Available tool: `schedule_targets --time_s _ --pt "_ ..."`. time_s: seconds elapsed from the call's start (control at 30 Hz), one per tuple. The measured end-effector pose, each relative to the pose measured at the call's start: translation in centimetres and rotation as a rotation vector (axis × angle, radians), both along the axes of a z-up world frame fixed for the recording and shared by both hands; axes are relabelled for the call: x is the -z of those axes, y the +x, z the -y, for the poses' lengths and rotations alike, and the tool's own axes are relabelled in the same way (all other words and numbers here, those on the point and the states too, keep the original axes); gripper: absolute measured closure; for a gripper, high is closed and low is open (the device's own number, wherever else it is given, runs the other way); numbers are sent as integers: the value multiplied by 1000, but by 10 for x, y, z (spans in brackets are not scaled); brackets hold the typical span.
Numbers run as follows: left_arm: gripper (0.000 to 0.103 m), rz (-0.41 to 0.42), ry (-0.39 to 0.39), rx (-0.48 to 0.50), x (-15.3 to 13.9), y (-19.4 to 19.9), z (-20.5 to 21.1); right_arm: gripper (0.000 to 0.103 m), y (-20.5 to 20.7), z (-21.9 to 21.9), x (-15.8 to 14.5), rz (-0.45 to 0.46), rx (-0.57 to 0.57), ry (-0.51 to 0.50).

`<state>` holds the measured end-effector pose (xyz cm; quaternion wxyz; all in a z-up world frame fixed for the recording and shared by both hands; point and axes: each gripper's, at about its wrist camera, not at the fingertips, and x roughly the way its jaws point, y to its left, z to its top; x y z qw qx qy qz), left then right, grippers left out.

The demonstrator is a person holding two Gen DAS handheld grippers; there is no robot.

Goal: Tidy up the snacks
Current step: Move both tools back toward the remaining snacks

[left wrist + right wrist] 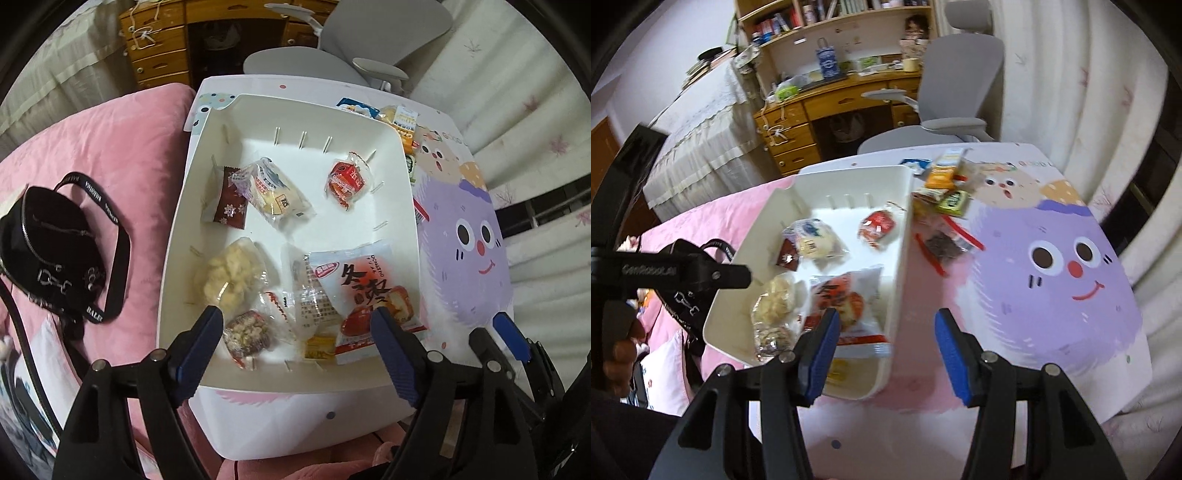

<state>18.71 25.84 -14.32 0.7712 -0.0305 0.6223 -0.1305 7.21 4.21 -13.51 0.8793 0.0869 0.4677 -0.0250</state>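
My left gripper (297,325) hangs over the near end of the white snack bin (192,206), fingers spread wide with nothing between them. Just past its right fingertip lies the big white-and-red date cake packet (360,284); by the left fingertip sit a clear bag of pale puffed snack (231,277) and a nutty bar in clear wrap (247,338). Further ahead are a brown candy sachet (227,201), a pale cake in clear wrap (277,194) and a red-labelled packet (347,181).

My right gripper (884,332) is also spread and empty, straddling the bin's right wall. Ahead of it, loose snacks lie on the cartoon-print table (1071,258): an orange packet (942,175), a green one (955,201), a dark one (943,245).
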Motion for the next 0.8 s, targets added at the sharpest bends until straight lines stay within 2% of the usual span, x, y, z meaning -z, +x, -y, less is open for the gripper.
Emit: schedule_targets --time_s 0.23,0.6,0.8 --pt "22 30 13 -88 -8 -8 46 50 6 52 1 24 -30 21" --pt "22 67 -16 -322 -18 -51 141 50 24 156 0 -7 -238 73" --pt "22 80 -15 -365 -18 -64 185 50 36 197 6 -50 -300 118"
